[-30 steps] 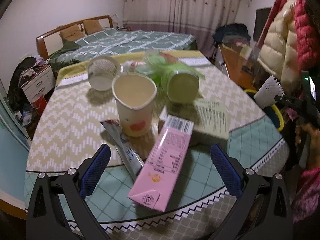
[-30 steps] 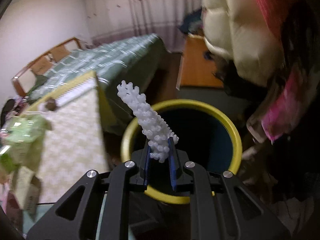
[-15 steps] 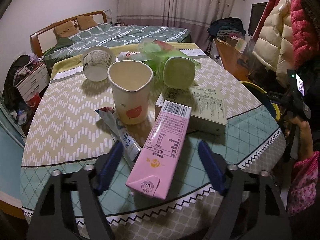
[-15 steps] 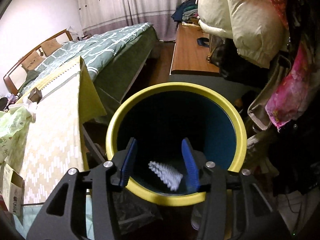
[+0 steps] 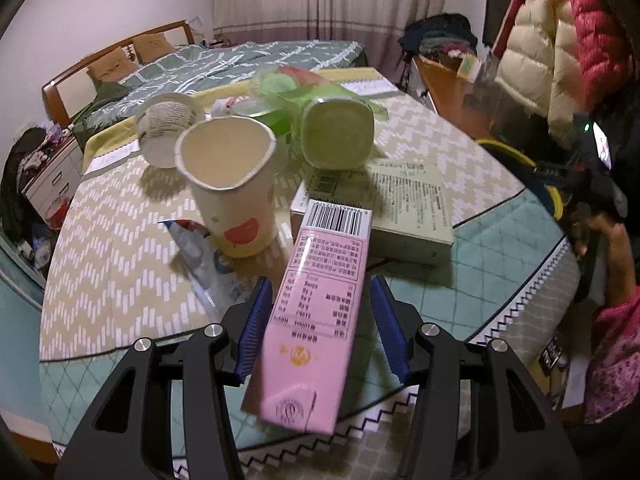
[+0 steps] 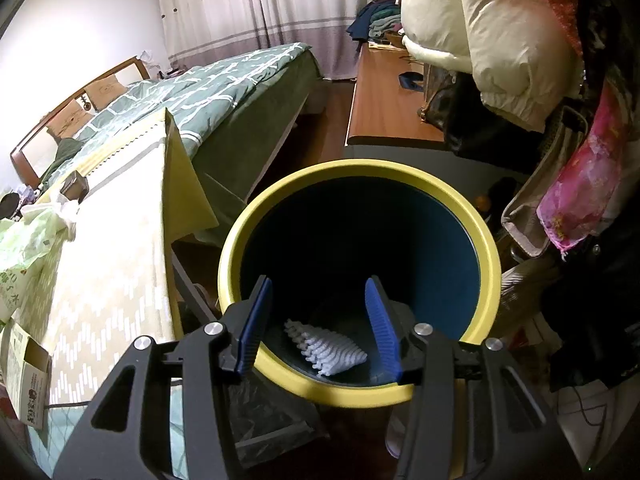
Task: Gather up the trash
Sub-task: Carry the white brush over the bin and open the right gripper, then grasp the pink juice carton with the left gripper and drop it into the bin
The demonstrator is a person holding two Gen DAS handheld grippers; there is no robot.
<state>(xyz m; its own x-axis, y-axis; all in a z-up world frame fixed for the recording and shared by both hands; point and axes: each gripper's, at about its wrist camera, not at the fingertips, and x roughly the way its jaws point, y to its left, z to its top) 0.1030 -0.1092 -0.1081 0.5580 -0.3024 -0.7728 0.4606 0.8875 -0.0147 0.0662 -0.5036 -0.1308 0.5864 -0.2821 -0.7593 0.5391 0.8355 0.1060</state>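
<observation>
Left gripper: jaws closing around the pink carton, blue pads flanking both long sides; left pad at or almost at the carton wall, a narrow gap visible at the right pad. Not yet a firm pinch.

Pink carton: lying lengthwise on the round table, barcode end pointing away, near end overhanging toward the camera. Far end resting against a flat pale-green box.

Other trash on the table: dented paper cup upright, just left of the carton; foil wrapper lying at the cup's base; tipped white cup behind; green-bottomed container on its side among green plastic film.

Right gripper: fingers spread, nothing between them, held above the yellow-rimmed bin.

White foam net: lying at the bottom of the bin, apart from both pads.

Bin: standing on the floor beside the table edge.
</observation>
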